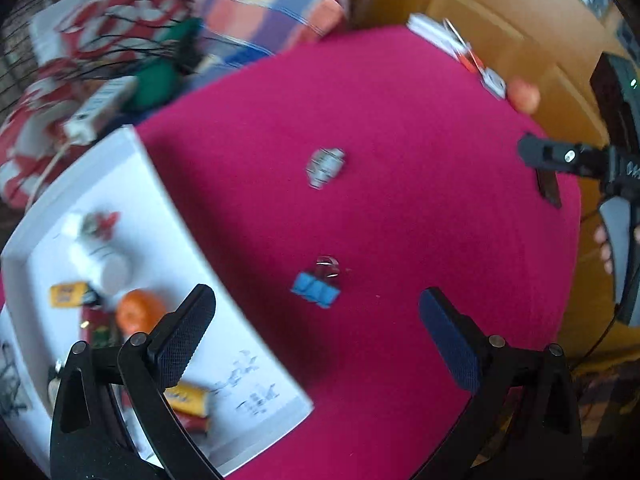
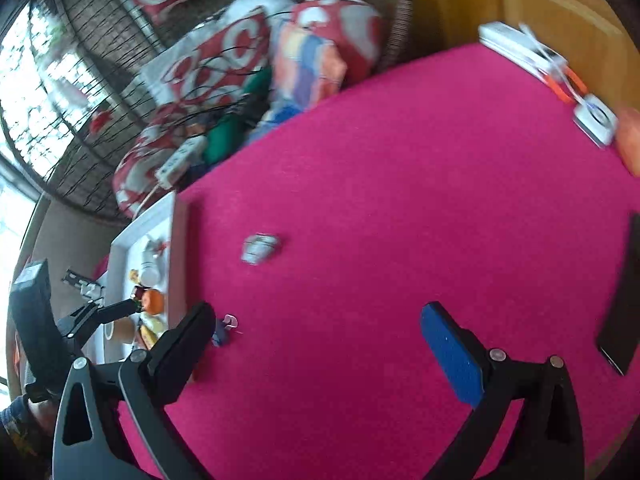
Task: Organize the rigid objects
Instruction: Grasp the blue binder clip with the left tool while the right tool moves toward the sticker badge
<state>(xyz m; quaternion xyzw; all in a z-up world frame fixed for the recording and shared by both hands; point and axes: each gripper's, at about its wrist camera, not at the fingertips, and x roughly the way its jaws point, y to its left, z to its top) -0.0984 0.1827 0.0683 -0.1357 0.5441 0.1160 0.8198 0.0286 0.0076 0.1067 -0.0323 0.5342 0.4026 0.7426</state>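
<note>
On the table: a magenta cloth (image 1: 400, 120) covers the top, and the loose things lie on it.
Left gripper (image 1: 316, 334): jaws spread wide with nothing between them, hanging over the cloth just beside the tray; in the right wrist view it shows at the left edge (image 2: 132, 305), over the tray.
Right gripper (image 2: 316, 344): jaws wide apart, nothing between them, over bare cloth; in the left wrist view only one dark finger of it (image 1: 544, 152) shows at the right edge.
Blue binder clip (image 1: 316, 288): lies on the cloth just ahead of the left gripper's fingers, wire handles up; in the right wrist view it is half hidden behind a finger (image 2: 224, 330).
Small silver-grey object (image 1: 326, 168): lies alone on the cloth, further out, well apart from the clip; too blurred to name (image 2: 260, 248).
White tray (image 1: 180, 216): sits at the left edge of the table, holding an orange ball (image 1: 138, 312), yellow packets (image 1: 68, 294) and a white round piece (image 1: 114, 270).
Dark flat slab (image 2: 624, 300): lies on the cloth at the right.
Far edge: white items with orange handles (image 2: 560, 76), blurred.
Beyond the table: red-and-white cushions (image 2: 224, 52).
</note>
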